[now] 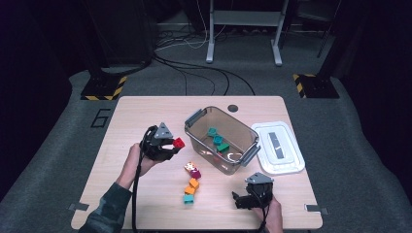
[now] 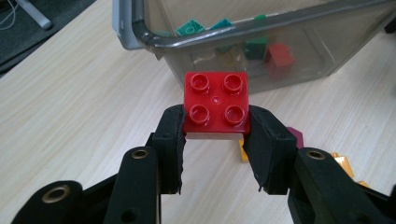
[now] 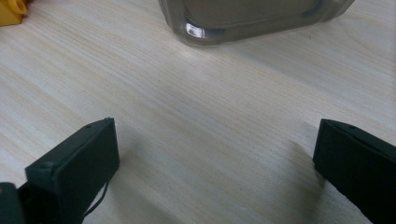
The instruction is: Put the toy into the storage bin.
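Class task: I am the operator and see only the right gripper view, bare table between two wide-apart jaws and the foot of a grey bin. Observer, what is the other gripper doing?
Observer: The left gripper holds a red brick by its sides, studs up, beside the clear bin.
Operator: Anything in that bin?
Observer: Yes, teal and green bricks.
Operator: Are bricks left on the table?
Observer: A short line of loose bricks lies between the two grippers.
Operator: Where is the lid?
Observer: The white lid lies flat beside the bin.

The right gripper [image 3: 215, 154] holds its jaws wide apart, nothing between them, low over the table [image 3: 210, 107]; the bin [image 3: 252, 18] stands ahead.
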A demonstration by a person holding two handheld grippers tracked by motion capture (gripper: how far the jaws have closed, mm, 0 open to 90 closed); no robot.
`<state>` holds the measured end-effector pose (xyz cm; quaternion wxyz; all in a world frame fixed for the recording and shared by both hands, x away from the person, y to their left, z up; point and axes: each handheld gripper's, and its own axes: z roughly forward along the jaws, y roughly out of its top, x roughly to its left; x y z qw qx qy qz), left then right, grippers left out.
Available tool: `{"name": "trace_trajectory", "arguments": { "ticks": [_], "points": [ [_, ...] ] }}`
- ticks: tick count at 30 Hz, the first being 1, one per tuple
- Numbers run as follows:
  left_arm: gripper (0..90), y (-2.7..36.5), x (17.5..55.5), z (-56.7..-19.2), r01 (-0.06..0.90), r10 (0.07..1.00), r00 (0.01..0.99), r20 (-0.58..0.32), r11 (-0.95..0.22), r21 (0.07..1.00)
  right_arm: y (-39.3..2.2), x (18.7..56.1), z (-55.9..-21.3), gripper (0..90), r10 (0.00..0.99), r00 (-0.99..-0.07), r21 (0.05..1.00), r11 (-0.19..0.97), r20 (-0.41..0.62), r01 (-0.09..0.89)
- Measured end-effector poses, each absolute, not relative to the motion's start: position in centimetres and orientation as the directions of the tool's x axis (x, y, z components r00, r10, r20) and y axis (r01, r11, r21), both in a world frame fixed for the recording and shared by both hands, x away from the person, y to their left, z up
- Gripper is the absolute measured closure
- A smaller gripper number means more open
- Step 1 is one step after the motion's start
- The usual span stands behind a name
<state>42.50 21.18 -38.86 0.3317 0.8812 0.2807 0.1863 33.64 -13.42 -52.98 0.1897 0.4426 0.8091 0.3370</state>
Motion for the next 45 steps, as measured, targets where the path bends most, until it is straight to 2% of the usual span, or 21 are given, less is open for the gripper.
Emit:
{"name": "trace_trajectory", "arguments": {
  "ticks": [21, 31, 45],
  "points": [
    [58.7, 19.6, 45.4, -35.1, 0.331, 0.613, 0.772, 0.169, -0.614, 0.716, -13.4, 33.6, -53.0, 0.0, 0.844, -0.537, 0.713, 0.382, -0.009, 0.588],
    [58.7, 18.0, 47.1, -34.2, 0.321, 0.605, 0.775, 0.184, -0.627, 0.710, -13.4, 33.6, -53.0, 0.0, 0.849, -0.529, 0.715, 0.373, -0.006, 0.591],
    [58.7, 15.3, 49.8, -34.1, 0.335, 0.588, 0.793, 0.161, -0.640, 0.692, -13.4, 33.7, -53.0, 0.0, 0.848, -0.529, 0.716, 0.374, -0.007, 0.589]
  ]
}}
